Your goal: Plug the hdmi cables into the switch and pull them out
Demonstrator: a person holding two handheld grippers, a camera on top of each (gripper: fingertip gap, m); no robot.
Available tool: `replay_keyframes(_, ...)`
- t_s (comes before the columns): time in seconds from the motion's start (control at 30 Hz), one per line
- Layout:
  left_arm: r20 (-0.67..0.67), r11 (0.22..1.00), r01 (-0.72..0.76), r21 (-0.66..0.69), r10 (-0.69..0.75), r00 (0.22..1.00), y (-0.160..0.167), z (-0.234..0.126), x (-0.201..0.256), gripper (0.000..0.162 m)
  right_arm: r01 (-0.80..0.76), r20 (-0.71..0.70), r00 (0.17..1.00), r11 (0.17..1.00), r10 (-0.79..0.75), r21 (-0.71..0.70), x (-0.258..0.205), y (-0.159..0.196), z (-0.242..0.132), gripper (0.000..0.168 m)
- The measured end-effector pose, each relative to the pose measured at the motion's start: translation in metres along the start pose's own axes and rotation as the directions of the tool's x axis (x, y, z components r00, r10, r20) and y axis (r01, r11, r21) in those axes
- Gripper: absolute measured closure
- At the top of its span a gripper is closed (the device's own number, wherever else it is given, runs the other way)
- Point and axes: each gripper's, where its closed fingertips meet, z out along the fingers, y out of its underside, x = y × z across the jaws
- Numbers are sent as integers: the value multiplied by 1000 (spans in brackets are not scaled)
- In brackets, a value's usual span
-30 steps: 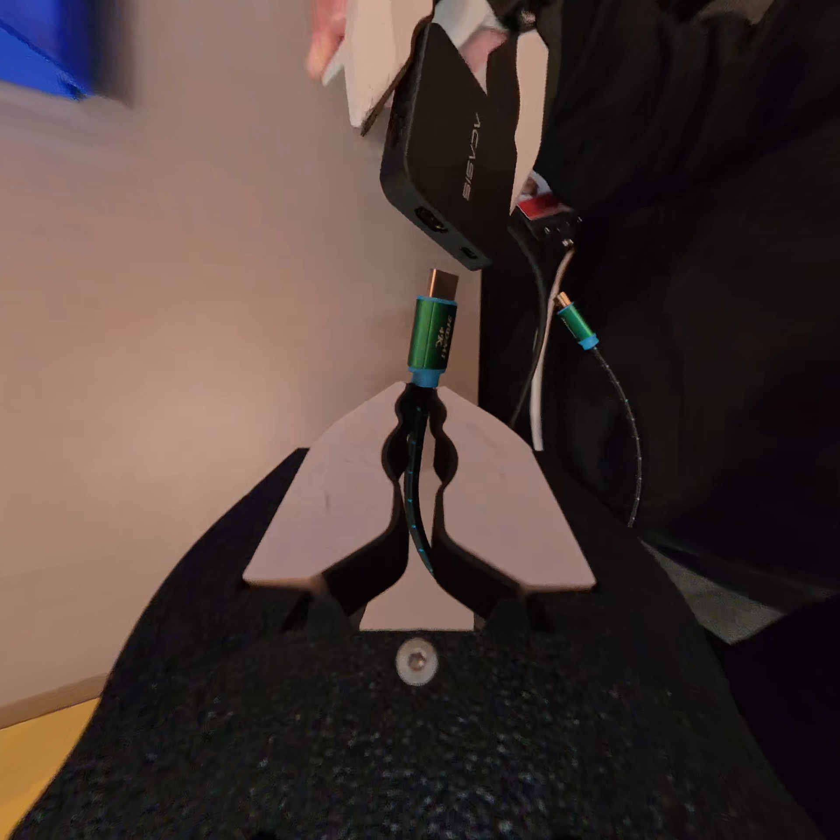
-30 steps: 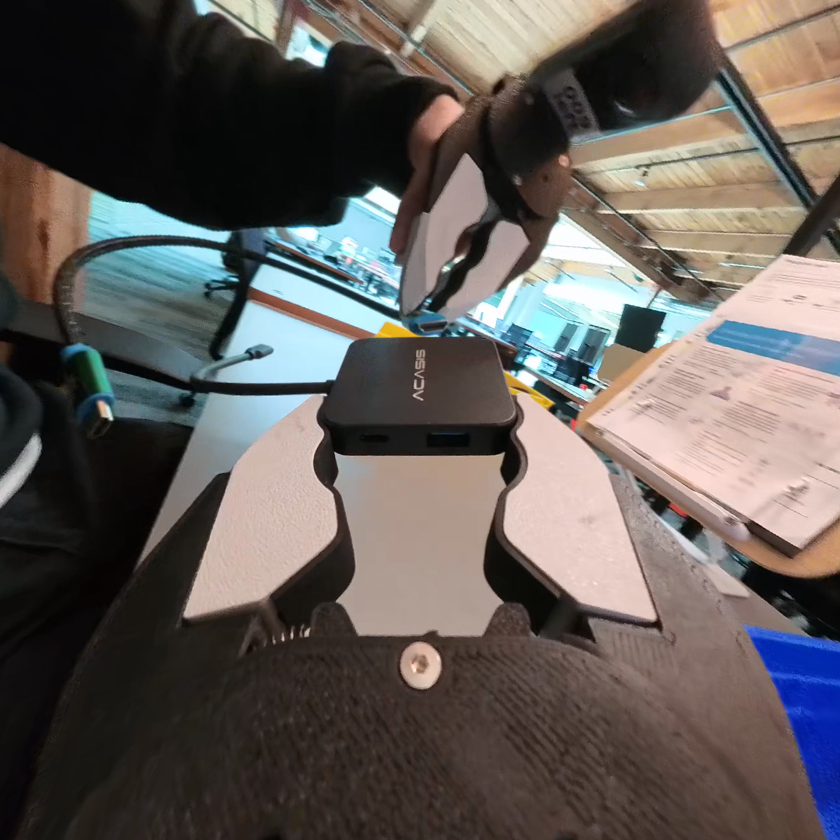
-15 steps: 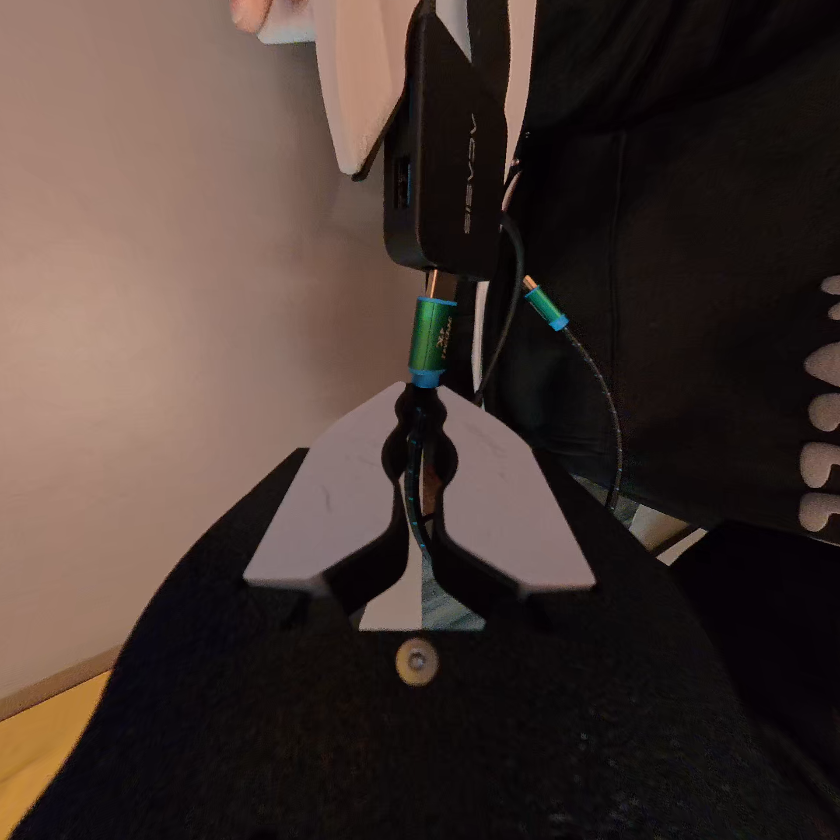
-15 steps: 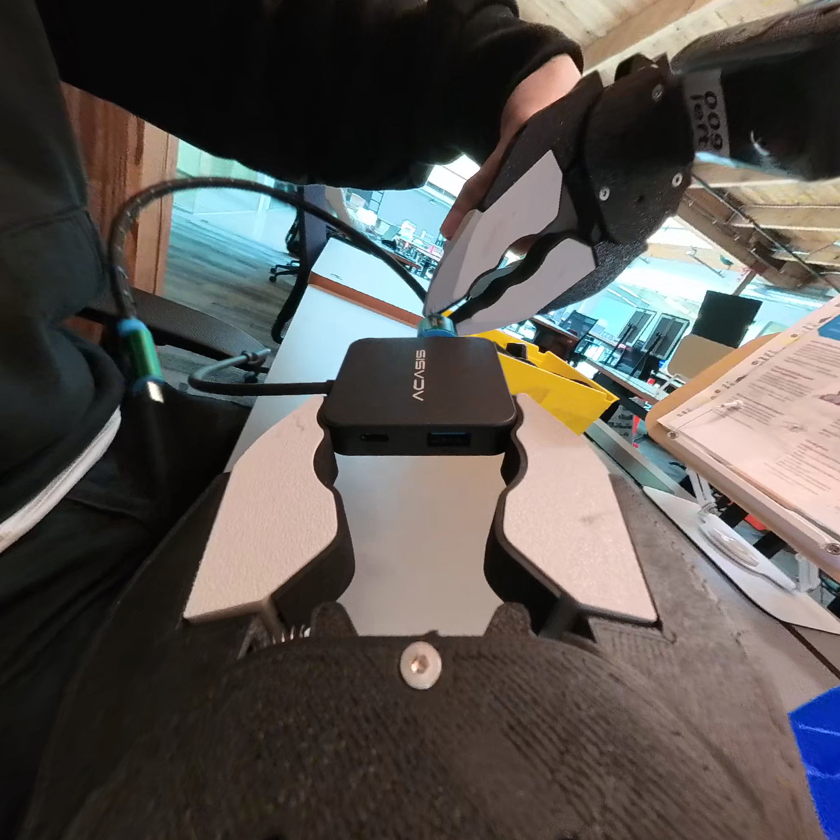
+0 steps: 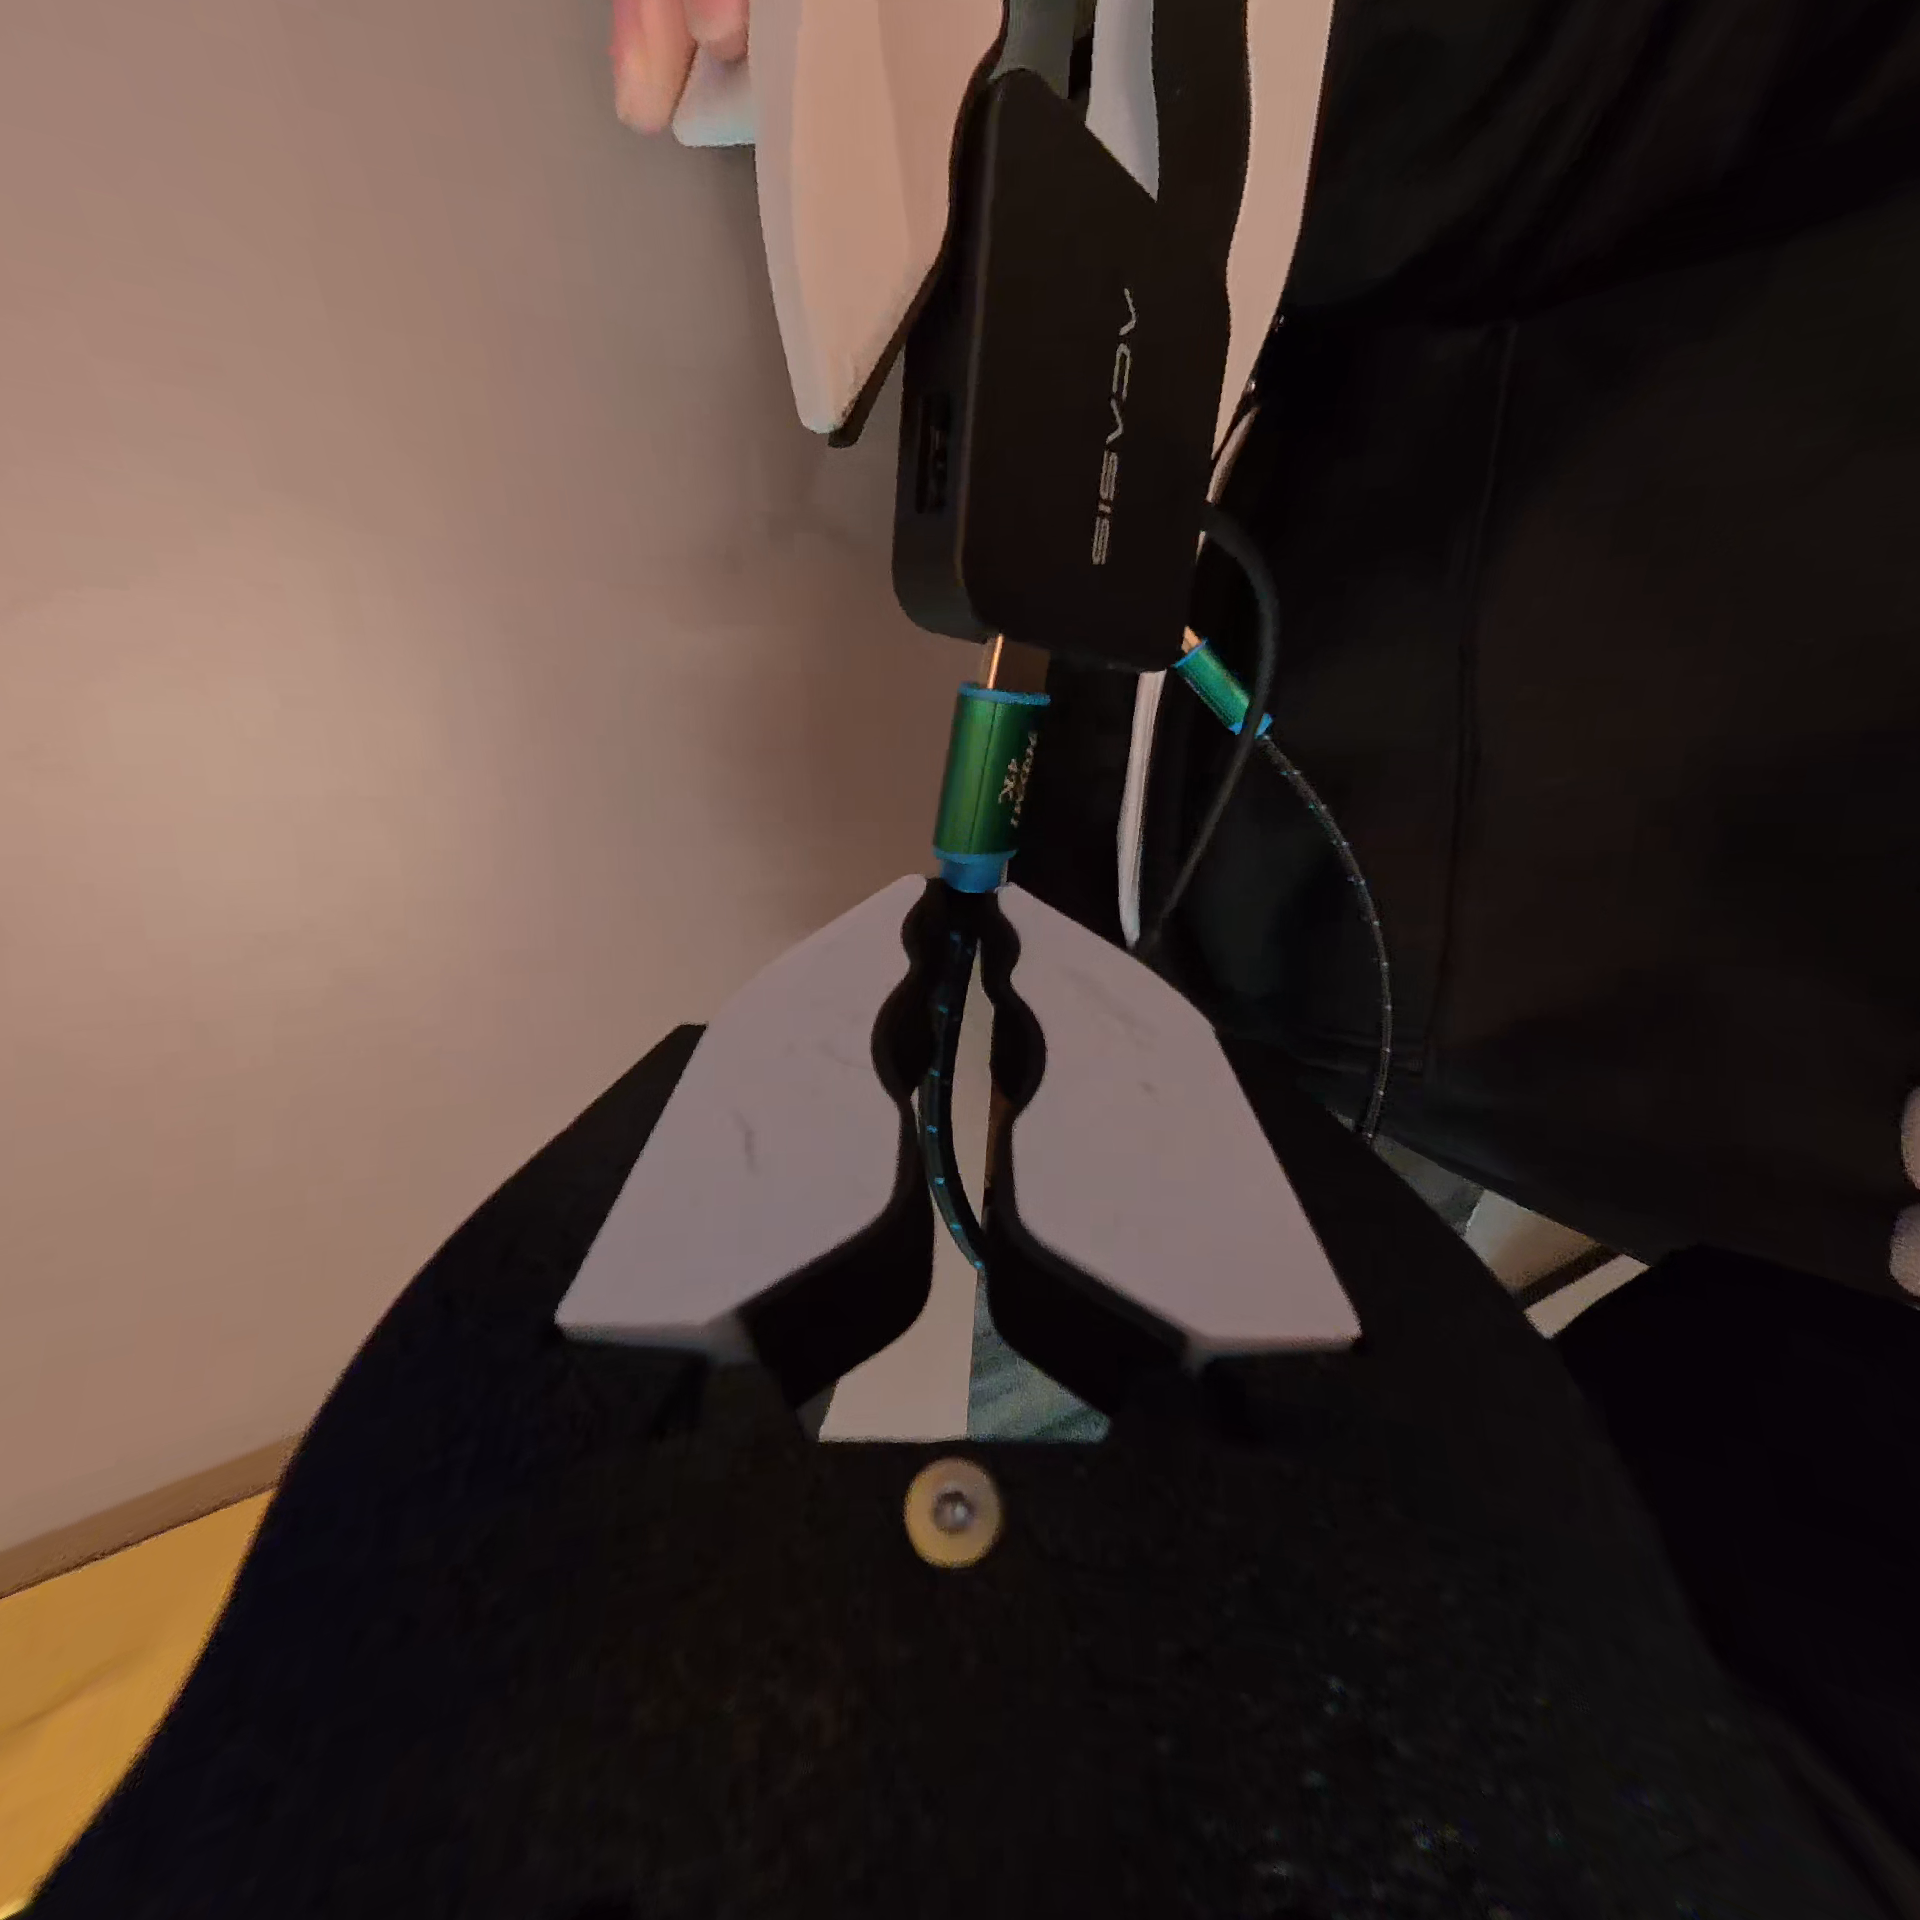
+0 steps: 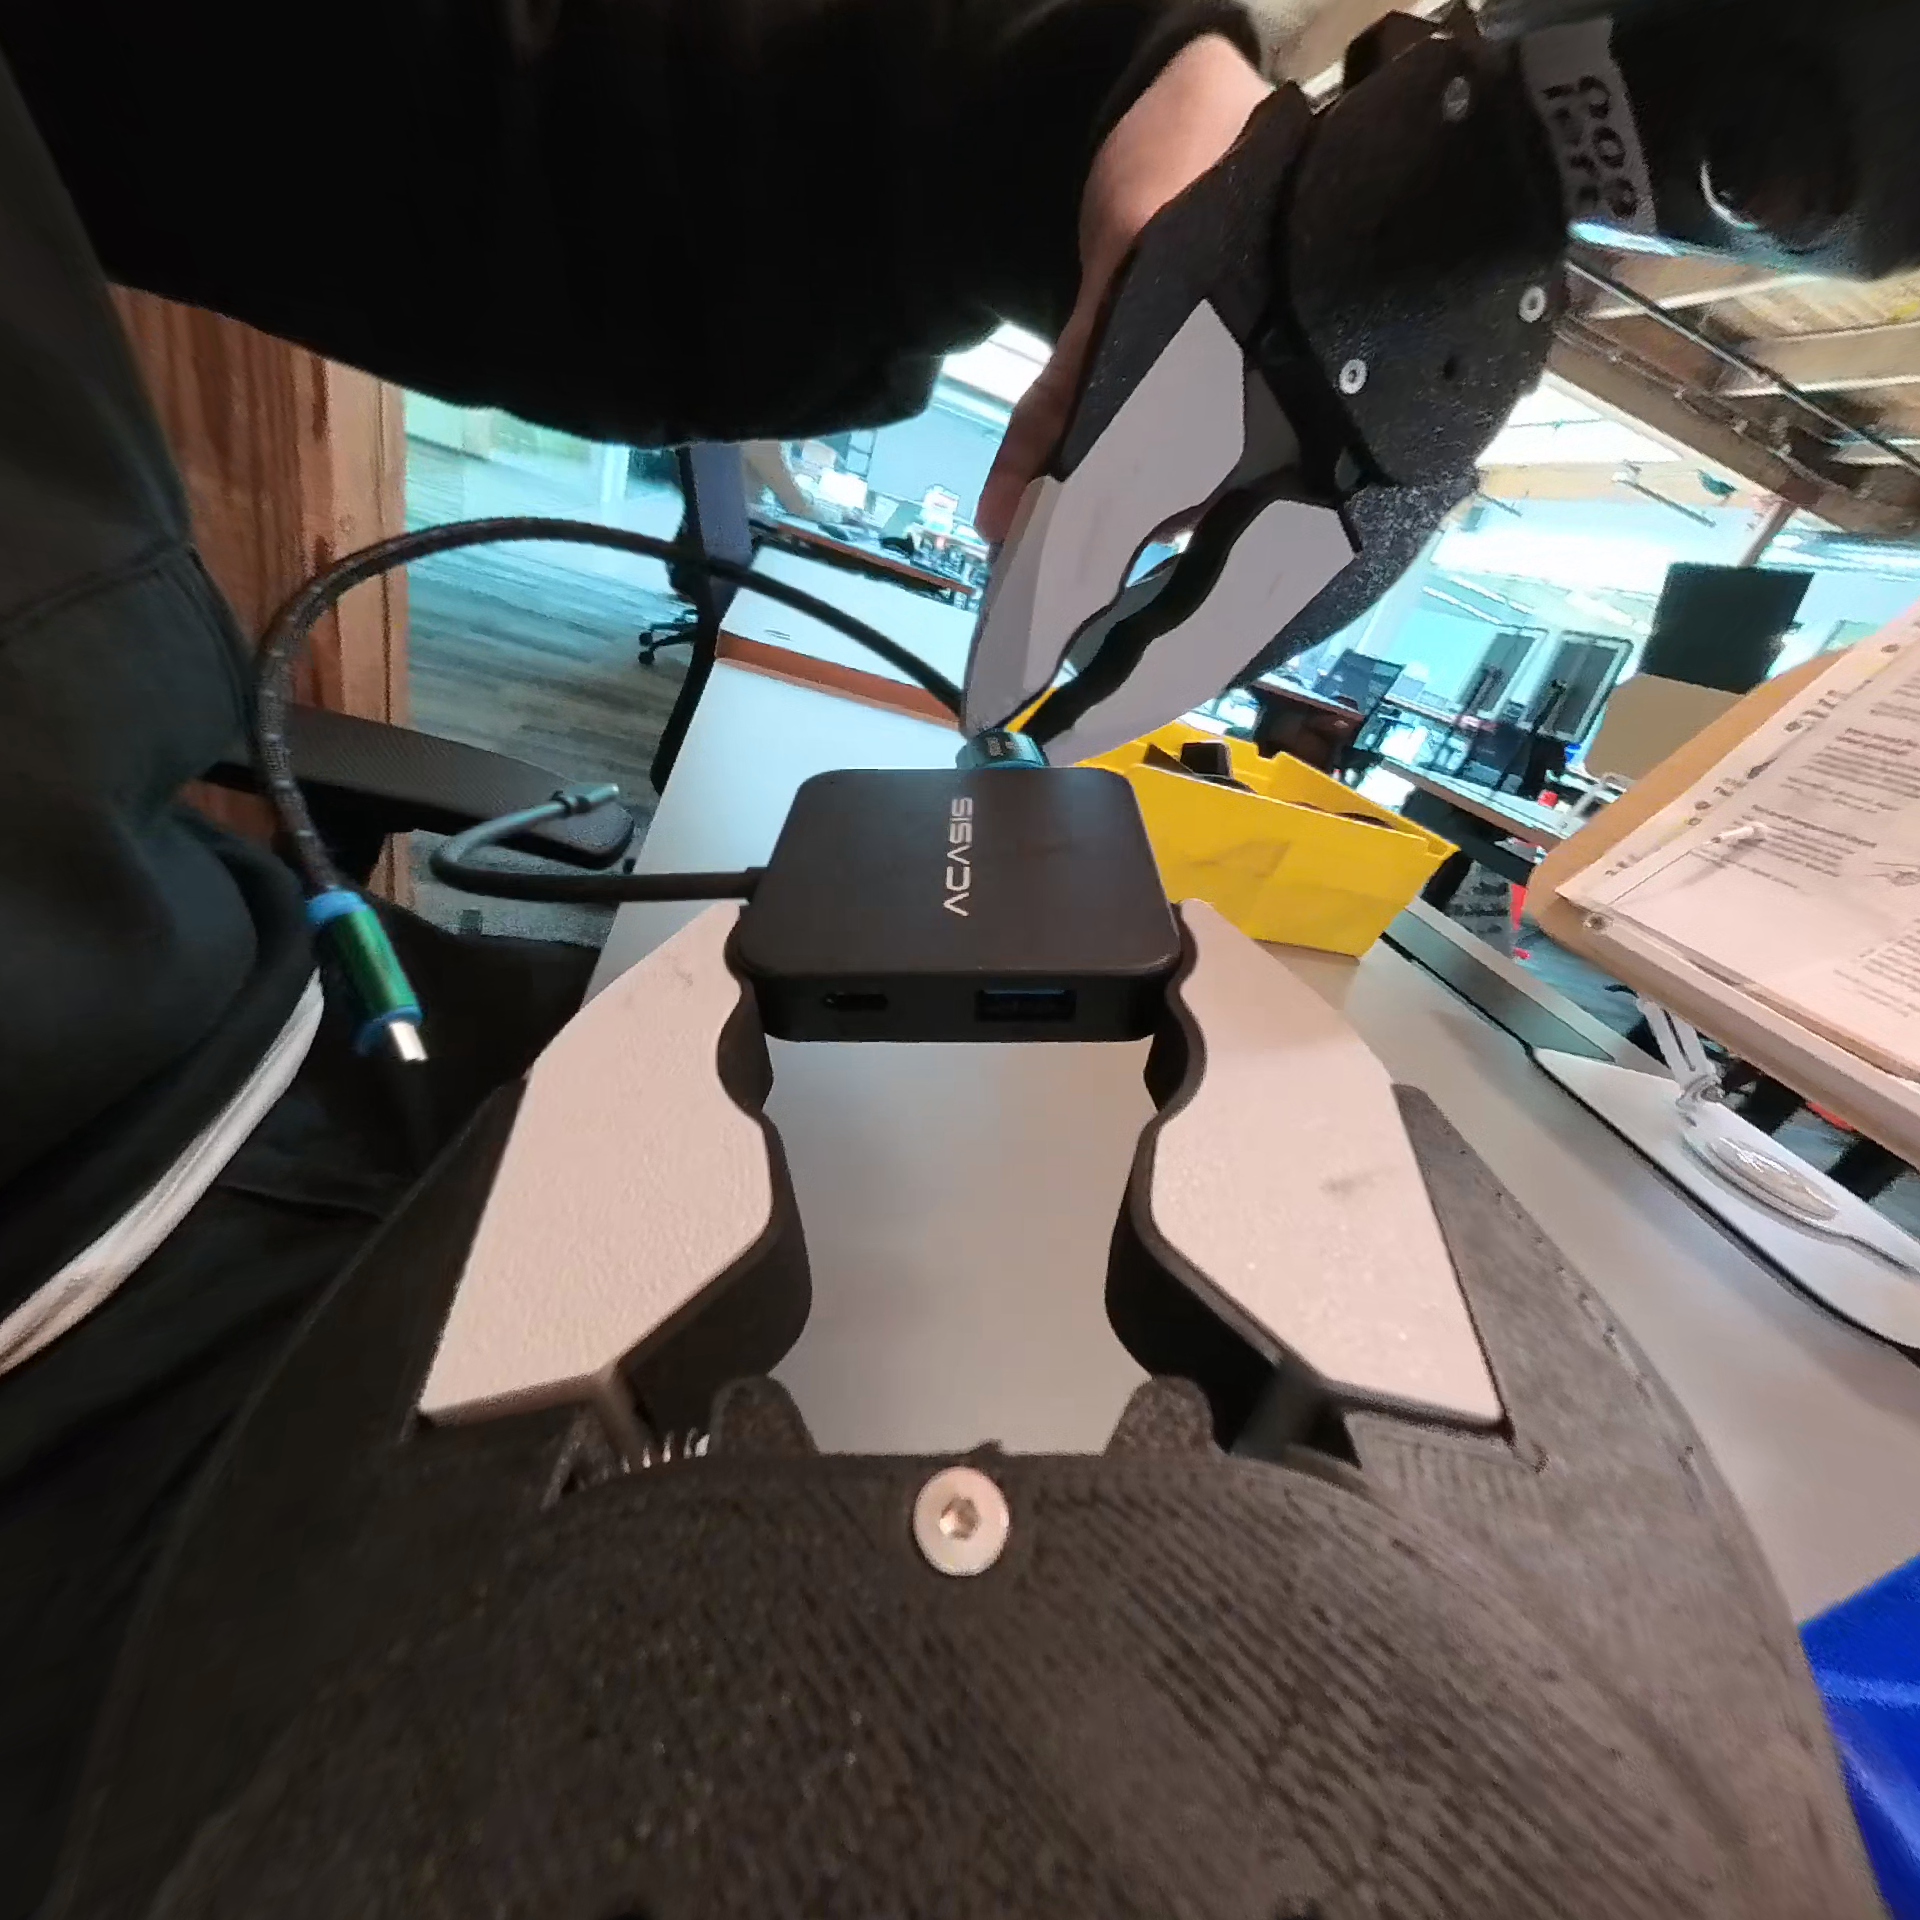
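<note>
Holding steady: I have both tools engaged
Right gripper (image 6: 961,1049): jaws spread wide, clamped on the switch (image 6: 961,883) by its side walls
Left gripper (image 5: 961,904): jaws nearly closed, pinching the braided cable (image 5: 951,1091) just behind the green plug (image 5: 987,795)
Key relation: plug's long axis runs straight ahead of my left jaws into the switch edge; metal tip partly showing, so I judge it not fully seated
Spare plug (image 6: 374,987): dangling free, left of my right jaws

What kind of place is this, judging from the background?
Probably an open-plan office or lab workshop. Behind the black switch there are rows of desks with an office chair, a yellow parts bin on the table, and an exposed wooden ceiling.
</note>
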Motion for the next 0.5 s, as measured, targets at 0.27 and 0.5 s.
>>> replay_keyframes(0.27, 39, 998, 24, -56, -22, 999, 4, 10, -9, 157, 19, 12, 1000, 990, -17, -138, -2, 16, 2, 96)
replay_keyframes(0.5, 69, 984, -69, 164, 59, 996, -21, -6, -3, 156, -67, -28, 997, 997, 67, 25, 9, -1, -14, 96)
